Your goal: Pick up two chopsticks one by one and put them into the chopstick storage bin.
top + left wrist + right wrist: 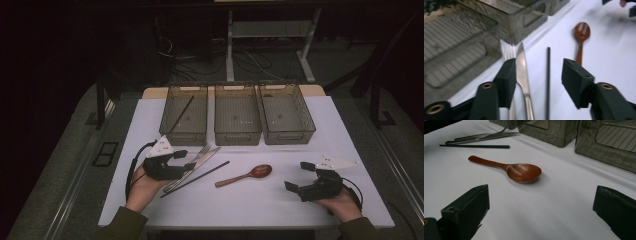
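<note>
On the white table [280, 200] seen from above, the left tongs [189, 161] reach the knife [200, 162]. Along the left tongs, parted jaws straddle knife [522, 67] and black chopstick [548, 75], unclamped. Along the right tongs [541, 212], jaws gape before a wooden spoon [520, 171].

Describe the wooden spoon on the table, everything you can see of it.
The wooden spoon is one piece of reddish-brown, smooth, slightly glossy wood: a rounded oval bowl and a slim handle that widens a little at its end. It lies flat on the white tabletop, bowl hollow upward and empty, in front of the middle bin. Its bowl points toward the right hand-held gripper, its handle toward the black chopstick. Nothing touches it but the table.
</note>
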A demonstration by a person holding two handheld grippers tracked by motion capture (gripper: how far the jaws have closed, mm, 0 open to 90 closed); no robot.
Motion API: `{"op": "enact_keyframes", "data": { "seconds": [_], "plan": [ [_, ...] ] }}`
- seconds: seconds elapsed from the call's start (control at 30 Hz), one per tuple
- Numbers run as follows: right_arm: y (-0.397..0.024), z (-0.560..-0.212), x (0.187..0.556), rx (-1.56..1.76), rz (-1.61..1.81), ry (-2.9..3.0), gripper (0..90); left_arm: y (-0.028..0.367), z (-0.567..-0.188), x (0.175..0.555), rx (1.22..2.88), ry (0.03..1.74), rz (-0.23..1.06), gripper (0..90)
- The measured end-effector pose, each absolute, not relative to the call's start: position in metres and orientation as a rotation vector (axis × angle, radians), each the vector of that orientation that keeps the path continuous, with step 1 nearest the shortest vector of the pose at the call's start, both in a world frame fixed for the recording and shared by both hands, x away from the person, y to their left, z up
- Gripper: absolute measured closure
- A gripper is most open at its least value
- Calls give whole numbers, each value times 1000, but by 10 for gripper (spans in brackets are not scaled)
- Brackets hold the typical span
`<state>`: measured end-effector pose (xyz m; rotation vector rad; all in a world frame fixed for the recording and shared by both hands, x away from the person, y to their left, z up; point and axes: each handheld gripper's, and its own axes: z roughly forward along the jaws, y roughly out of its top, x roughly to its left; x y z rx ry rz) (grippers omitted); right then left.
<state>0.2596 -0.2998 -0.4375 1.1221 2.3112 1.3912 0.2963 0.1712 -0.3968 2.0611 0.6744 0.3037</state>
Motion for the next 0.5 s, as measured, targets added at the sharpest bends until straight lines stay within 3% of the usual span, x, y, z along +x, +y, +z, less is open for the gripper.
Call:
{"op": "enact_keyframes", "data": {
  "seconds": [0.5],
  "plan": [
    [-299, -438, 260, 1115, 1385, 2312, 2, 173, -432, 282, 2107, 677, 211, 693]
  ]
}}
